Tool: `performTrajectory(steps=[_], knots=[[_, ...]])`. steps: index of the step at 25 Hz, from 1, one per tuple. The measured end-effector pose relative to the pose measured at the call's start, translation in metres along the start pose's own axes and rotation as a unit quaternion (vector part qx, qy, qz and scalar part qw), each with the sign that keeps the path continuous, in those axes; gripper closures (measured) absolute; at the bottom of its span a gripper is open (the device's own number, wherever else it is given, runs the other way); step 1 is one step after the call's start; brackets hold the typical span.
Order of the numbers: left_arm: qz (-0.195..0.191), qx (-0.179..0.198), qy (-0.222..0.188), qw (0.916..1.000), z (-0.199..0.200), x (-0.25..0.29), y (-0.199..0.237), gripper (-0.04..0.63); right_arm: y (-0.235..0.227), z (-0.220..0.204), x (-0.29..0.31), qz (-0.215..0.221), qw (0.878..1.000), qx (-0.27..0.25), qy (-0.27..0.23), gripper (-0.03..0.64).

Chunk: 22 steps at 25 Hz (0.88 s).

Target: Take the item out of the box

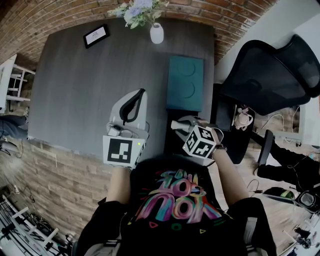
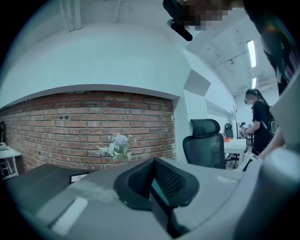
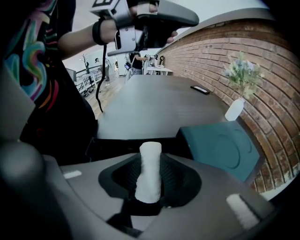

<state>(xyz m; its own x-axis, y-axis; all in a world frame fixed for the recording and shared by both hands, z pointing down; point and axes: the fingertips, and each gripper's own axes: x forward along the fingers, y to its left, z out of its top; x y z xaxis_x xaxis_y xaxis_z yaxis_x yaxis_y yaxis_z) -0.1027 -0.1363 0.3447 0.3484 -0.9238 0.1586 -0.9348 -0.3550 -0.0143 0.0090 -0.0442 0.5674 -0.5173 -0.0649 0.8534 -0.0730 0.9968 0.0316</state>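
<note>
Brick wall point(image 1: 60, 15) at the back, dark grey desk point(image 1: 80, 85) in front of it, a white vase point(image 1: 156, 34) of flowers at the far edge. By the desk's right edge lies a flat teal lid point(image 1: 185, 82), and nearer the person, close to the near right corner, sits the black box point(image 3: 112, 147), open on top.

Now the action: the right claw point(image 3: 149, 180) is clamped on the item, a white roll point(image 3: 150, 168), which stands upright between the pads with its top end poking well past them. The claw points steeply down and hovers over the box with the roll off the desk surface. By my reading, the roll is out of the box, or as good as out.

The left claw point(image 2: 152, 180) hangs level over the near middle of the desk, jaws drawn together with nothing between them. It is playing no part, and it is not steadying the box either.

So the step in hand looks like the lift-out, nearly complete. What the next move calls for, I'd say: keep the grip firm, carry the roll sideways clear of the box rim, and find bare desk — there is plenty toward the left — before easing it down. The roll is tall and narrow, so it could topple if set on end.
</note>
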Motion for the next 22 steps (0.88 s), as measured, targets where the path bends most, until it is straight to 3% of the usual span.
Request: performTrajectory(steps=[12,17,22], knots=[[-0.001,0.005,0.000,1.0000,0.004,0.000,-0.005,0.594,-0.041,0.036,-0.066,-0.096,0.991,0.015,-0.088,0.491],[-0.003,0.006,-0.002,1.0000,0.006,0.002,-0.008,0.594,-0.066,0.049,-0.103,-0.149,0.978,0.043,-0.139,0.491],[-0.012,0.010,-0.002,0.9999,0.007,0.005,-0.016,0.594,-0.091,0.063,-0.142,-0.194,0.956,0.083,-0.204,0.491]])
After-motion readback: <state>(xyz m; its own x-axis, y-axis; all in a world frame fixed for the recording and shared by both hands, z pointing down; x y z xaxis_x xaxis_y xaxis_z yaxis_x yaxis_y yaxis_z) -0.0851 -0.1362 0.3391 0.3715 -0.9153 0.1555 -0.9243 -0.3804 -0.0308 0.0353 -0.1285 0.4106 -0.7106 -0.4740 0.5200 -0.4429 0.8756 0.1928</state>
